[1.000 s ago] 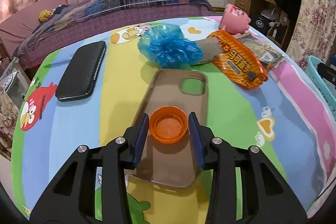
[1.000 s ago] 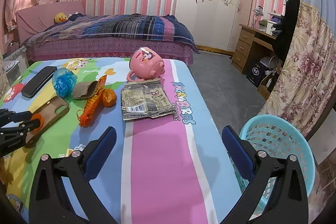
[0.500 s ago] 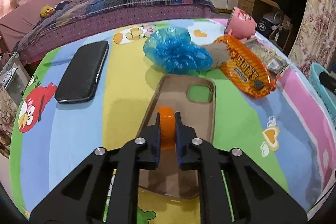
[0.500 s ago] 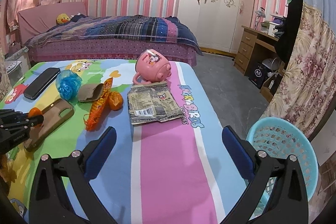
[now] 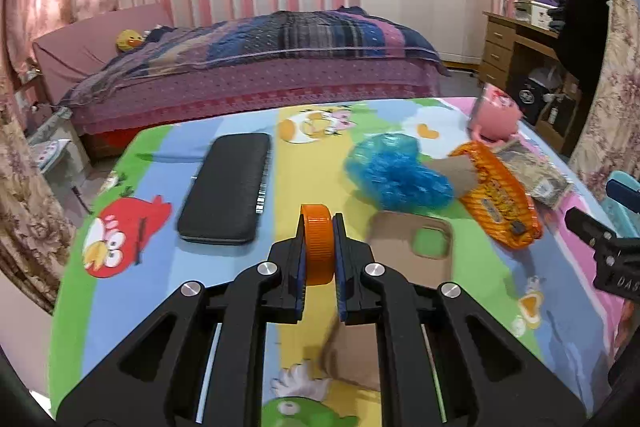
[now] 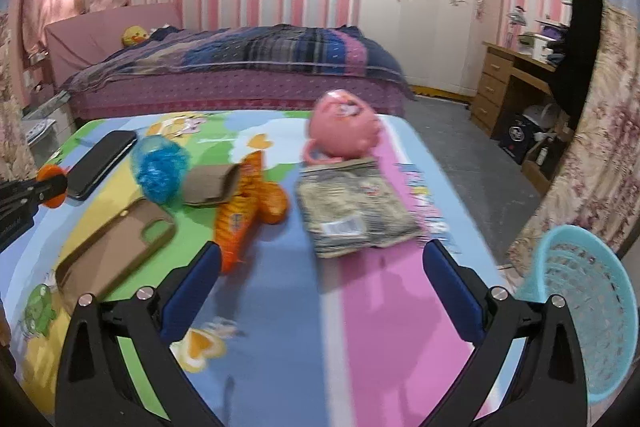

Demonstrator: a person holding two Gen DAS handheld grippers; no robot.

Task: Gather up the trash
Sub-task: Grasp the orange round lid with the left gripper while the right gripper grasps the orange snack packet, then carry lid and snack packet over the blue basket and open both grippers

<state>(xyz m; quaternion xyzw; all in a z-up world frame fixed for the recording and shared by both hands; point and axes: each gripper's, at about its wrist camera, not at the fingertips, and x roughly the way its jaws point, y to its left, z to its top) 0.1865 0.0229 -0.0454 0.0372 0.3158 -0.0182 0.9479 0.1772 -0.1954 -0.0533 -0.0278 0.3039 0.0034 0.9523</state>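
Pinched on edge between the 2 fingers of the left gripper: an orange bottle cap, ribbed rim up, flat faces against the pads, held above the cartoon-print tablecloth. Below and just right, a brown phone case, long axis running away from the camera. Farther out, a black phone, a crumpled blue bag, an orange snack wrapper. Spread wide over the pink stripe, gripping nothing: the right gripper, level and facing the bed. At far right beside the table, a teal basket, contents hard to make out.
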